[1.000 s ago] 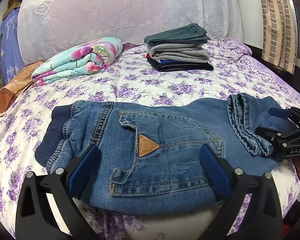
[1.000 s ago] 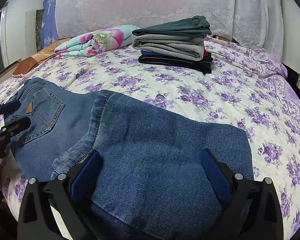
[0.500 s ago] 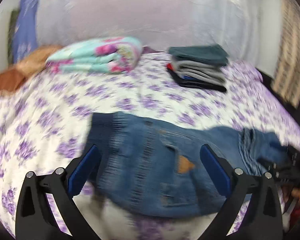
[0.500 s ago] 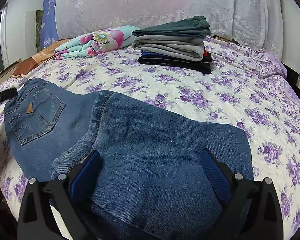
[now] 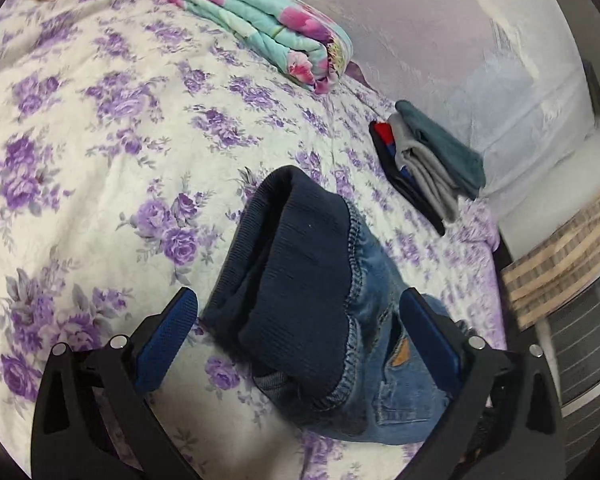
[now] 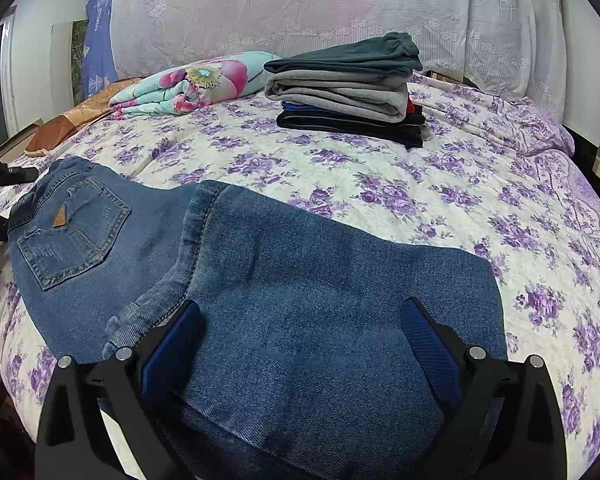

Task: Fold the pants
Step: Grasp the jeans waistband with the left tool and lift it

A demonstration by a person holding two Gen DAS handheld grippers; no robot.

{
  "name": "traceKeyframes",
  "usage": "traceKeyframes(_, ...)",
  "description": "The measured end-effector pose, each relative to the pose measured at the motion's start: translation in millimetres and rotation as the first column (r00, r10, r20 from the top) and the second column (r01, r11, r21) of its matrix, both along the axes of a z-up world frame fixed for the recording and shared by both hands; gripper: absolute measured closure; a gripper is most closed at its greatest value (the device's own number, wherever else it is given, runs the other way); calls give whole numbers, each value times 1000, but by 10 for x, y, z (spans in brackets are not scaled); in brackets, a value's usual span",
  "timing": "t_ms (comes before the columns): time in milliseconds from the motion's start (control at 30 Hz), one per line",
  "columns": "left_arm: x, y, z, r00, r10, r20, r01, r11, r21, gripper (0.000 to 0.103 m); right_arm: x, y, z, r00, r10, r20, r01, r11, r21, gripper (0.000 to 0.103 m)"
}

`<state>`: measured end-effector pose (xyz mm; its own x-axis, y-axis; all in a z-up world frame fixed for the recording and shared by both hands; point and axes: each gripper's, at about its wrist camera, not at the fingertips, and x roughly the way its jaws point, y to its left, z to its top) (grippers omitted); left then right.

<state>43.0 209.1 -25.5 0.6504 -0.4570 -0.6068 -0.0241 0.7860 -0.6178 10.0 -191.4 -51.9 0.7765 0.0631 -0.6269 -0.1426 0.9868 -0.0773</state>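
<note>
Where waistband bulges, pants beneath probably hidden.

blue denim pants with a dark ribbed waistband lie flat along the bed's near edge, legs folded over.

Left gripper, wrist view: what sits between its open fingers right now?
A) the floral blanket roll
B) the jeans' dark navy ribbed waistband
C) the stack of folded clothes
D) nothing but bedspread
B: the left gripper is open, and the dark navy ribbed waistband of the jeans fills the gap between its blue pads, while the stack of folded clothes and the floral blanket roll lie far back on the bedspread.
</note>
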Motion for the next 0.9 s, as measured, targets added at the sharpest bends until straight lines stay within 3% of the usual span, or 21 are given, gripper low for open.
traceKeyframes(300, -167, -146, 6, 1000, 24, -2, -24, 998, -57, 5, -4, 4, -2, 1000, 0, 0, 0, 1000, 0, 3)
traceKeyframes(533, -123, -460, -53, 995, -8, 96, -5, 991, 135, 5, -4, -1, -5, 1000, 0, 1, 0, 1000, -2, 3)
traceKeyframes(733, -108, -422, -65, 991, -3, 137, -12, 994, 112, 5, -30, -1, 15, 1000, -10, 12, 10, 1000, -12, 3)
traceKeyframes(900, -127, -477, -59, 990, 1, 144, -22, 988, 150, 5, -275, 148, 246, 985, -15, 173, 34, 994, -107, 3)
